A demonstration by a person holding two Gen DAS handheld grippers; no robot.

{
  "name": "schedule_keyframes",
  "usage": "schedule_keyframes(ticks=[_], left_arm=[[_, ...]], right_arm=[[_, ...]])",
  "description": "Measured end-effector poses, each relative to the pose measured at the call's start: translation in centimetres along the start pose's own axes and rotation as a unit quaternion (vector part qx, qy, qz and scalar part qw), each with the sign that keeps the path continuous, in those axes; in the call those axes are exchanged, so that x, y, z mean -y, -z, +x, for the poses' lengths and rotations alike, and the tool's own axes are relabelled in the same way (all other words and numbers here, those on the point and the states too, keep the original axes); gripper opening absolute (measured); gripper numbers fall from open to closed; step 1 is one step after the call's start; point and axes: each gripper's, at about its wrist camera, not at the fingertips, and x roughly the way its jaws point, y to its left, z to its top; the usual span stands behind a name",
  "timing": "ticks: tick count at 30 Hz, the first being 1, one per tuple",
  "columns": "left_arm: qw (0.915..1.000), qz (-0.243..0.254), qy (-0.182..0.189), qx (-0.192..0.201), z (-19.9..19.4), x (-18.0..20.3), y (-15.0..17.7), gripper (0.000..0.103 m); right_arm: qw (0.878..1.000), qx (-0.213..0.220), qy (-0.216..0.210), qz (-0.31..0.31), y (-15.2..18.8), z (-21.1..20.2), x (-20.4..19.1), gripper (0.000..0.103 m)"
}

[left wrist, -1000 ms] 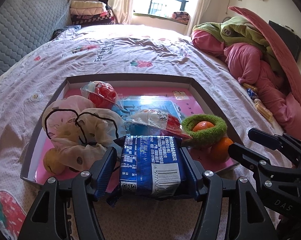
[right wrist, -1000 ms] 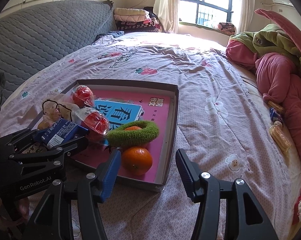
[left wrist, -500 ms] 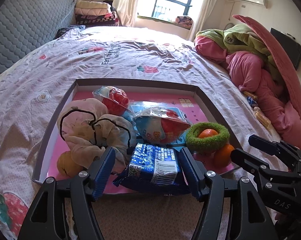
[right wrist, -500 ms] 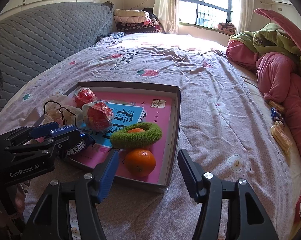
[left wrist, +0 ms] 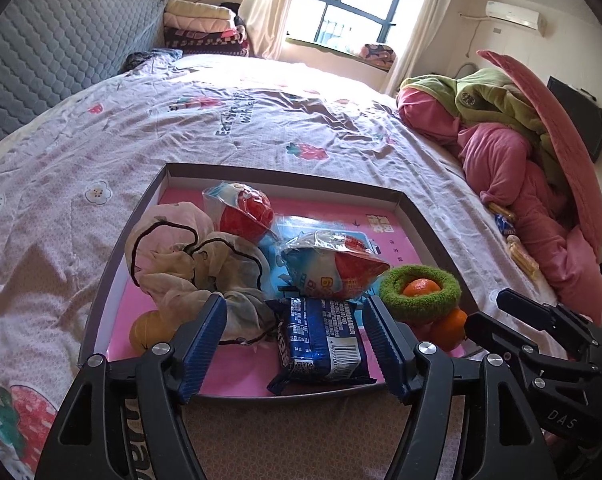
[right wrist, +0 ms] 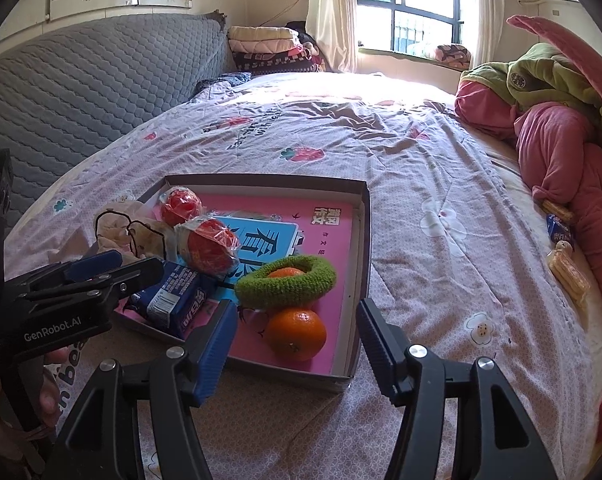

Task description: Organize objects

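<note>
Inside the shallow tray (left wrist: 421, 216), against its near wall, lies the blue snack packet (left wrist: 323, 338), flat on the pink floor and free of any grip. Astride it hangs the left gripper (left wrist: 293, 340), jaws spread wide, one blue pad on each side of the packet and clear of it. Beyond the packet in the tray sit two clear-wrapped red toys (left wrist: 333, 266), a crumpled cloth pouch (left wrist: 181, 256) toward the far-left side, and a green ring (right wrist: 287, 282) with a small orange piece inside it. Just nearer than the ring rests an orange (right wrist: 296, 334). Over the tray's near-right corner hovers the right gripper (right wrist: 293, 344), jaws released and holding nothing. Under the tray spreads the bed (right wrist: 421, 184) with its strawberry-print sheet
</note>
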Motion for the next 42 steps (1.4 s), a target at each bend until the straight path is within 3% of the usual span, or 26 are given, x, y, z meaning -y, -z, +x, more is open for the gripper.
schedule_keyframes(ticks=[11,22,33,42], left_arm=[[0.9997,-0.009,0.010,0.020,-2.7,-0.4,-0.6,0.074],[0.9992,0.002,-0.005,0.038,-5.8,-0.4,0.1,0.076],[0.9959,0.034,-0.046,0.071,-10.0,-0.5,2.9,0.077],[0.9911,-0.002,-0.088,0.100,-12.9,-2.5,4.6,0.077]], right_arm=[[0.999,0.030,-0.012,0.001,-0.9,-2.1,-0.7,0.069],[0.997,0.078,-0.026,-0.001,-1.6,-5.7,-2.1,0.074],[0.994,0.101,-0.044,-0.015,-0.5,-8.3,-4.1,0.079],[0.993,0.117,-0.032,0.007,1.6,-9.3,-4.7,0.081]])
